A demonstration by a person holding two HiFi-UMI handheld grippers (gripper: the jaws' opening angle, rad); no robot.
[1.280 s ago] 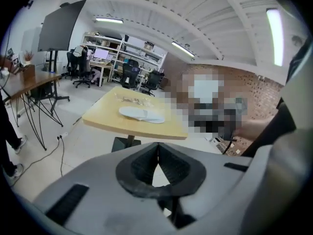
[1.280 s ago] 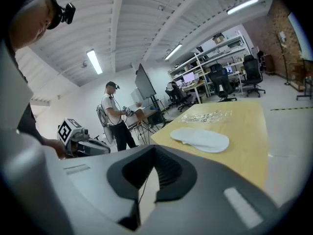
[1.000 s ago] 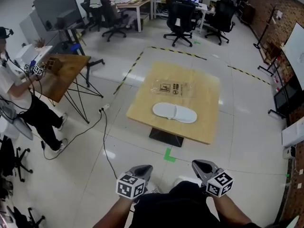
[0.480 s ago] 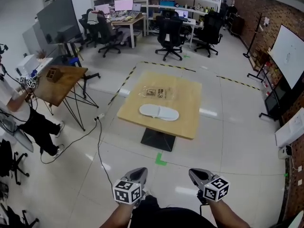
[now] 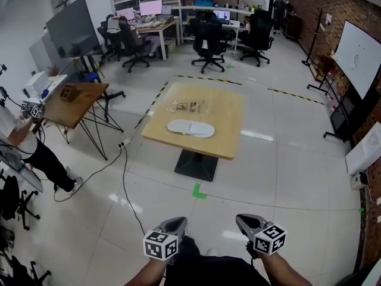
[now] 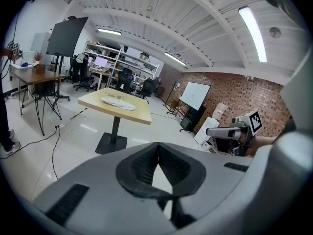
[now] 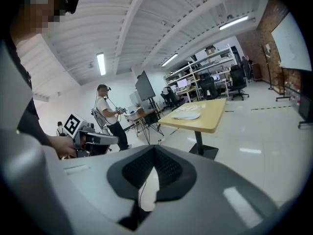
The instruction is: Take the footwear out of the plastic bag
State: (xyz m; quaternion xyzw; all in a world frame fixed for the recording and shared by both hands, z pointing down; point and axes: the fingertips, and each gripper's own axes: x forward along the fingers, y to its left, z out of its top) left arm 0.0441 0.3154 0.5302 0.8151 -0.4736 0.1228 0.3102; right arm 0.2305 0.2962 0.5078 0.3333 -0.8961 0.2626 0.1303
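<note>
Facing table [image 5: 221, 117] | slippers [image 5: 190, 128], plastic bag [image 5: 186, 106] inside its edges | tiled floor [image 5: 286, 177] all round

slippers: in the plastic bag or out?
Out. The white slippers lie uncovered on the table, with the plastic bag lying separately just behind them.

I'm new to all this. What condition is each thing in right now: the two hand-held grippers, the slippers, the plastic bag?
left gripper: fingers shut, nothing held.
right gripper: fingers shut, nothing held.
white slippers: out of the bag, lying side by side on the table.
plastic bag: lying flat beyond the slippers, looks empty.
</note>
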